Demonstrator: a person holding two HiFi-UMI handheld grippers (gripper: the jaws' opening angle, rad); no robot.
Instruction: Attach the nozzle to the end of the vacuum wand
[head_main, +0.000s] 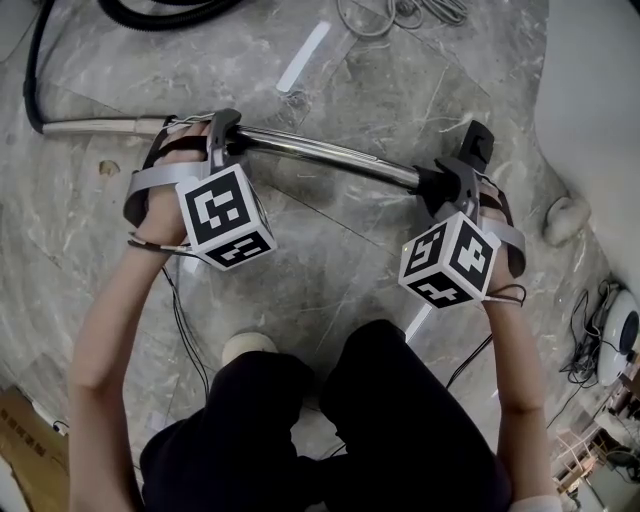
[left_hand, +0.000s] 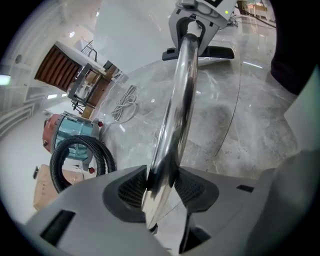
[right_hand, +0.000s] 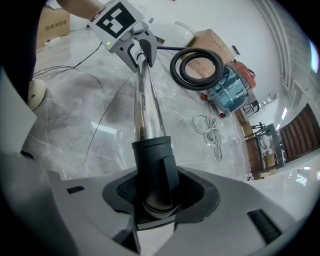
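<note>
- The chrome wand is up off the floor, held crosswise in front of the person, with a slight bow along its length.
- The black nozzle is at the wand's right end. From the right gripper view the chrome tube runs straight into the nozzle's sleeve; how deep it sits I can't tell.
- The right gripper is pinching that black sleeve, a pad pressed on either side.
- The left gripper is clamped on bare chrome well to the left, both pads tight against the tube.
- Both grippers point steeply down, and the left one's marker cube faces up at the person.
- Past the left gripper the wand carries on leftwards as a paler tube and meets a black hose that runs off toward the far edge.
- Over on the far side there's a teal and red vacuum cleaner with a loop of that hose coiled beside it.
- A cardboard box sits just behind the coil.
- A bundle of white cable lies loose on the marble, nearer than the cleaner.
- Close in, the person's knees in black trousers fill the near side, and a pale shoe pokes out between them and the wand.
</note>
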